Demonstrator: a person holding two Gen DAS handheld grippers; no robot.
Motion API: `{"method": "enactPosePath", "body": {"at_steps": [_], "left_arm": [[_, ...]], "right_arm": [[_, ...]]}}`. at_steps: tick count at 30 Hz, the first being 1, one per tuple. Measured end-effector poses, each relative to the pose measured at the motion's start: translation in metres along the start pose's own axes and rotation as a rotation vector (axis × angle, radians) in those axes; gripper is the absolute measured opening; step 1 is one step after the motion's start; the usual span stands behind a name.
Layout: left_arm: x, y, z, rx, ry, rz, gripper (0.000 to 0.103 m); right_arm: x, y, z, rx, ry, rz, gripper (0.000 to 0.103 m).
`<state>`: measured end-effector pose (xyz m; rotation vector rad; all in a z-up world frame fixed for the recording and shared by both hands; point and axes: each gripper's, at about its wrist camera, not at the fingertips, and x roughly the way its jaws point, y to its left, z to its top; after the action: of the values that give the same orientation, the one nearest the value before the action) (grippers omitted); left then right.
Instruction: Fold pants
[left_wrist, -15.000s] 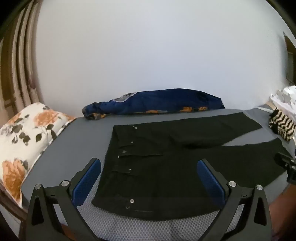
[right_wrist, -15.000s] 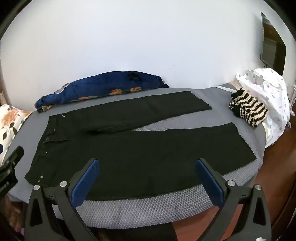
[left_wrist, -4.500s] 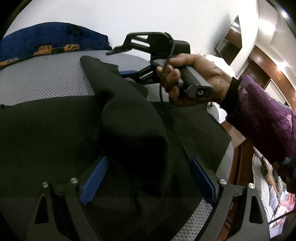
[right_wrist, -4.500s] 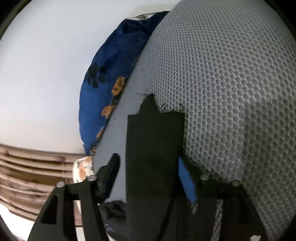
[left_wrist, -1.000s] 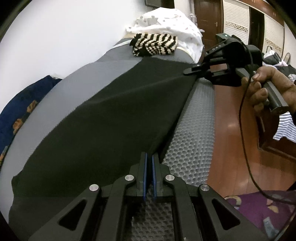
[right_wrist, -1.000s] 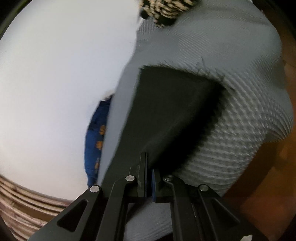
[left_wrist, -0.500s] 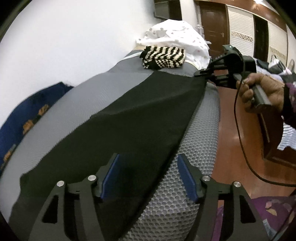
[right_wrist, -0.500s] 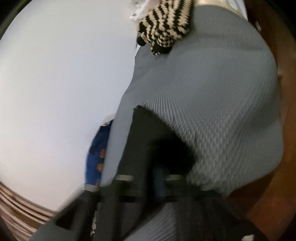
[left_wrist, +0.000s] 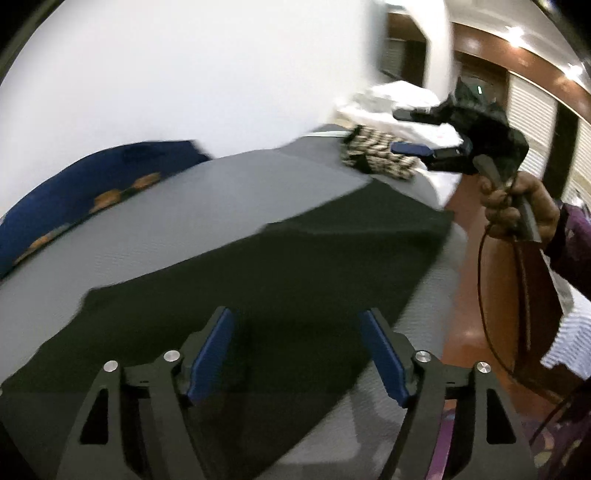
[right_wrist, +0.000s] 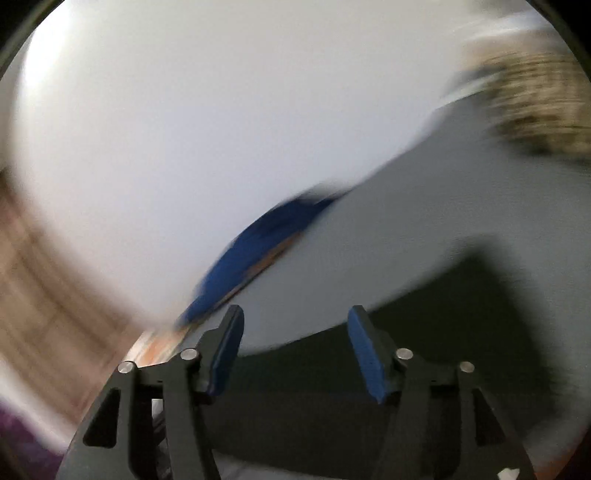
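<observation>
The black pants (left_wrist: 295, 266) lie flat on the grey bed (left_wrist: 207, 206), folded lengthwise into one long strip near the front edge. My left gripper (left_wrist: 297, 354) is open and empty, raised over the strip. The right gripper (left_wrist: 417, 133) shows in the left wrist view, held in a hand above the far hem end, open with nothing in it. In the blurred right wrist view my right gripper (right_wrist: 293, 350) is open above the pants (right_wrist: 424, 354).
A blue patterned blanket (left_wrist: 85, 199) lies along the wall at the back. A black-and-cream striped knit item (left_wrist: 376, 155) and white bedding (left_wrist: 399, 103) sit at the far end of the bed. Brown floor (left_wrist: 498, 325) lies beyond the bed's right edge.
Both grippers, shut on the pants a second ago, have opened and let go. Both have lifted away from the cloth, and the right wrist view is swinging fast.
</observation>
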<state>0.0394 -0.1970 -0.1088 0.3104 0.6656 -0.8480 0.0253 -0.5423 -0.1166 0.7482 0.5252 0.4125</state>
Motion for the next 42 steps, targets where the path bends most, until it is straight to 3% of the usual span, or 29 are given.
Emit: {"method": "enactPosePath", "body": {"at_steps": [2, 3, 7, 13, 18, 21, 28, 31, 32, 33, 37, 39, 42], "left_arm": [[-0.010, 0.022, -0.005, -0.021, 0.005, 0.075, 0.074], [-0.015, 0.035, -0.009, -0.035, 0.007, 0.114, 0.074], [-0.030, 0.077, -0.024, -0.101, 0.005, 0.216, 0.077], [-0.041, 0.128, -0.049, -0.233, 0.003, 0.289, 0.077], [-0.044, 0.146, -0.061, -0.269, -0.015, 0.305, 0.077], [-0.041, 0.149, -0.064, -0.271, -0.013, 0.297, 0.077], [-0.040, 0.154, -0.066, -0.283, -0.016, 0.289, 0.079], [-0.041, 0.153, -0.066, -0.287, -0.012, 0.287, 0.079], [-0.042, 0.154, -0.065, -0.282, -0.009, 0.295, 0.079], [-0.043, 0.155, -0.064, -0.280, -0.009, 0.304, 0.079], [-0.056, 0.160, -0.064, -0.304, -0.033, 0.331, 0.079], [-0.066, 0.165, -0.064, -0.294, -0.067, 0.401, 0.087], [-0.067, 0.178, -0.071, -0.302, -0.061, 0.475, 0.093]], "right_arm": [[0.054, 0.036, 0.005, -0.132, 0.147, 0.049, 0.057], [0.094, 0.058, 0.005, -0.222, 0.265, 0.062, 0.057], [0.198, 0.102, -0.008, -0.410, 0.517, 0.131, 0.056], [0.293, 0.131, -0.036, -0.499, 0.706, 0.205, 0.055], [0.344, 0.142, -0.062, -0.571, 0.828, 0.238, 0.055], [0.369, 0.139, -0.072, -0.603, 0.885, 0.196, 0.055], [0.390, 0.141, -0.081, -0.587, 0.987, 0.271, 0.049], [0.399, 0.144, -0.077, -0.564, 1.001, 0.292, 0.032], [0.400, 0.148, -0.080, -0.594, 1.008, 0.281, 0.019], [0.399, 0.152, -0.083, -0.634, 1.006, 0.264, 0.012], [0.392, 0.161, -0.079, -0.686, 0.974, 0.257, 0.012], [0.393, 0.160, -0.066, -0.640, 0.945, 0.279, 0.011], [0.405, 0.140, -0.031, -0.423, 0.852, 0.320, 0.007]]}}
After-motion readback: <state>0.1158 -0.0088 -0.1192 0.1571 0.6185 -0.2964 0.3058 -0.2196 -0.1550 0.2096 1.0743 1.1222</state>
